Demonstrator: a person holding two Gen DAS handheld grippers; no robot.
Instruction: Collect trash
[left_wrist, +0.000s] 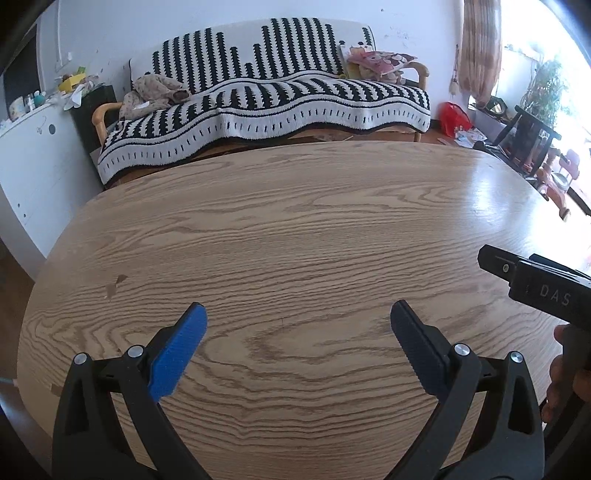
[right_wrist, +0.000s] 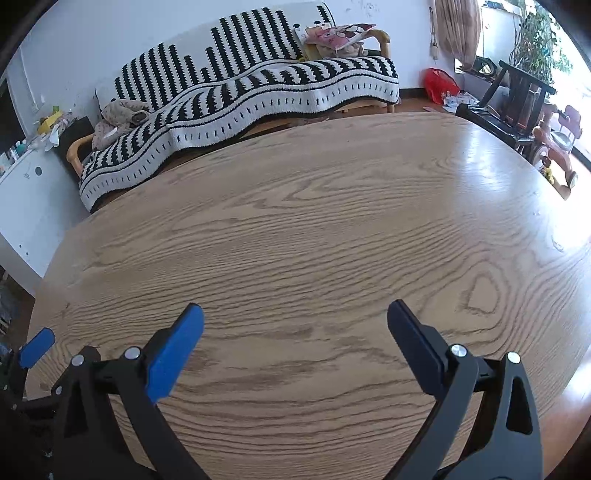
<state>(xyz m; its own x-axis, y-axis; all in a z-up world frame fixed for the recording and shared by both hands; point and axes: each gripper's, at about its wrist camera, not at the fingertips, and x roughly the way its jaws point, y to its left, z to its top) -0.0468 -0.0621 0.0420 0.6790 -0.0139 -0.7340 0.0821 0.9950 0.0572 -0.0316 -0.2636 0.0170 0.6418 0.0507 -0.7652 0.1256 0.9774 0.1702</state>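
My left gripper (left_wrist: 298, 314) is open and empty above a wooden table (left_wrist: 295, 229). My right gripper (right_wrist: 295, 314) is open and empty above the same table (right_wrist: 314, 221). No trash shows on the tabletop in either view. The right gripper's black body (left_wrist: 535, 284) shows at the right edge of the left wrist view, held by a hand. A blue fingertip (right_wrist: 37, 347) of the left gripper shows at the left edge of the right wrist view.
A sofa with a black-and-white striped throw (left_wrist: 266, 99) stands beyond the table's far edge. A white cabinet (left_wrist: 33, 158) with clutter is at the left. A red bag (left_wrist: 454, 118), papers, a dark chair (left_wrist: 528, 136) and a ride-on toy are at the far right.
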